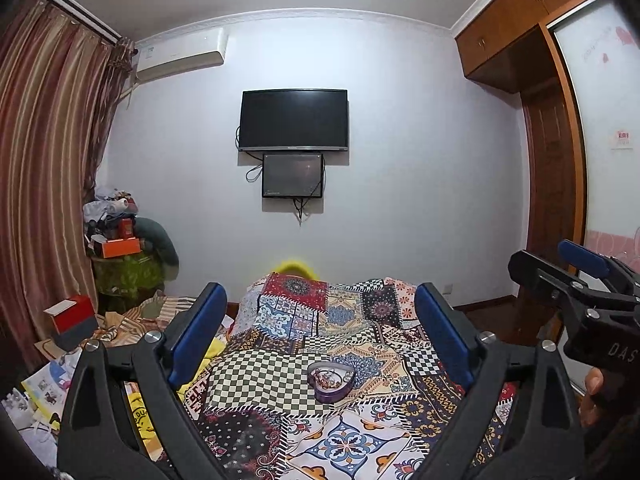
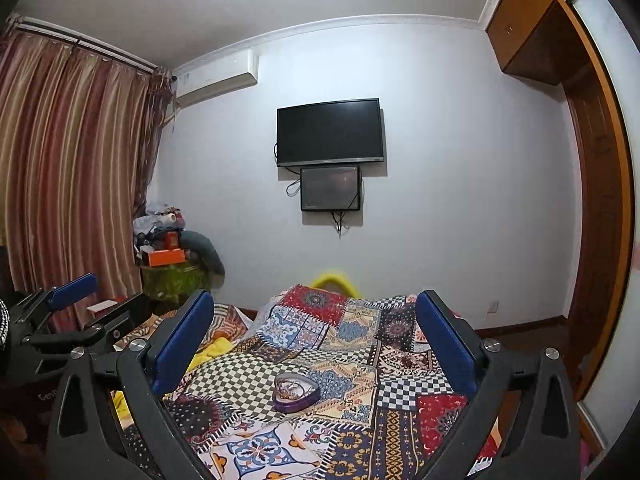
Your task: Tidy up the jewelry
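A purple heart-shaped box [image 1: 331,381] sits open on the patchwork bedspread [image 1: 344,440], with jewelry [image 1: 326,377] tangled inside. It also shows in the right wrist view [image 2: 296,392]. My left gripper [image 1: 320,332] is open and empty, held above and before the box. My right gripper [image 2: 316,336] is open and empty too, at much the same distance from the box. Each gripper shows at the edge of the other's view: the right gripper [image 1: 576,276] and the left gripper [image 2: 96,300].
The bed runs toward a far wall with a TV [image 1: 294,120] and a smaller screen [image 1: 293,175]. Striped curtains [image 1: 48,152] hang at the left. Boxes, clothes and papers clutter the floor [image 1: 72,320] left of the bed. A wooden wardrobe [image 1: 560,160] stands at the right.
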A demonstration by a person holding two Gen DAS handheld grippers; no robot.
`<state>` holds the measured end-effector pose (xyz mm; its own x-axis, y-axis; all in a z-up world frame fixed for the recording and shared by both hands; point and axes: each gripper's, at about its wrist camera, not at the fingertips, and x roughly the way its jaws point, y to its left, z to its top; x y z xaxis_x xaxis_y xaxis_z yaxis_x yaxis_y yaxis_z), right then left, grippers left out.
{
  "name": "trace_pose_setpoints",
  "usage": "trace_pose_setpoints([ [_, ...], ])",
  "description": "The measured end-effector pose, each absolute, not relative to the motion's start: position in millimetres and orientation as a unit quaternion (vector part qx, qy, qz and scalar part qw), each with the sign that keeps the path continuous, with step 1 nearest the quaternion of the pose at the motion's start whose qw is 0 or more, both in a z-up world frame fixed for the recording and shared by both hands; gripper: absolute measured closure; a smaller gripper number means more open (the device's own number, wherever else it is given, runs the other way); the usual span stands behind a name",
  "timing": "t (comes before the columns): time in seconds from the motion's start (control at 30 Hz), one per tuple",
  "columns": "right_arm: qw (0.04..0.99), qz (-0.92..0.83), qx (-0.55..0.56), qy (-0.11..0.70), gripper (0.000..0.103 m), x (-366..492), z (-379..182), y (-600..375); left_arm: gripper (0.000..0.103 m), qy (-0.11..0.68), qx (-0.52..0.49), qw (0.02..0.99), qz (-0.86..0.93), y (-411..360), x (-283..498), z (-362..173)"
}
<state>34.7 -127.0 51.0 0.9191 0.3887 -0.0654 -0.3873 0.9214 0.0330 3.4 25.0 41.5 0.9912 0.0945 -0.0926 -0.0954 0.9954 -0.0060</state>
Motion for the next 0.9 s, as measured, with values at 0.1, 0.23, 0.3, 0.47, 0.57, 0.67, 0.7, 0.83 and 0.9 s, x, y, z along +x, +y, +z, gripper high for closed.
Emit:
trace_pose_setpoints([
  [0.1, 0.979, 0.198, 0.011, 0.041, 0.003, 34.6, 49.0, -129.1, 0.008, 0.048, -0.005, 0.998, 0.046, 25.9, 4.9, 41.2],
  [0.23, 0.979, 0.198, 0.010, 0.047, 0.003, 34.6, 48.2, -130.5, 0.008, 0.050, -0.005, 0.998, 0.044, 25.1, 6.3, 39.8],
  [0.3, 0.979, 0.199, 0.010, 0.049, 0.003, 34.1, 48.1, -130.3, 0.008, 0.051, -0.005, 0.998, 0.044, 25.4, 6.6, 39.0],
  [0.47, 0.979, 0.198, 0.009, 0.053, 0.003, 33.4, 47.3, -130.8, 0.008, 0.055, -0.005, 0.998, 0.041, 25.1, 8.5, 38.3],
  [0.57, 0.979, 0.198, 0.009, 0.054, 0.003, 32.9, 49.0, -129.9, 0.008, 0.056, -0.004, 0.998, 0.041, 25.5, 9.8, 38.2],
  [0.67, 0.979, 0.198, 0.009, 0.055, 0.003, 33.7, 49.8, -130.1, 0.008, 0.057, -0.007, 0.998, 0.041, 27.0, 9.6, 38.5],
  [0.7, 0.979, 0.198, 0.009, 0.056, 0.003, 33.3, 50.2, -130.6, 0.008, 0.057, -0.008, 0.998, 0.040, 27.3, 9.8, 38.7],
  [0.83, 0.979, 0.196, 0.008, 0.057, 0.003, 34.5, 50.4, -130.0, 0.008, 0.057, -0.013, 0.998, 0.039, 28.0, 9.6, 39.1],
  [0.9, 0.979, 0.197, 0.009, 0.058, 0.003, 33.8, 51.1, -130.6, 0.008, 0.058, -0.013, 0.997, 0.038, 27.5, 9.9, 38.7],
])
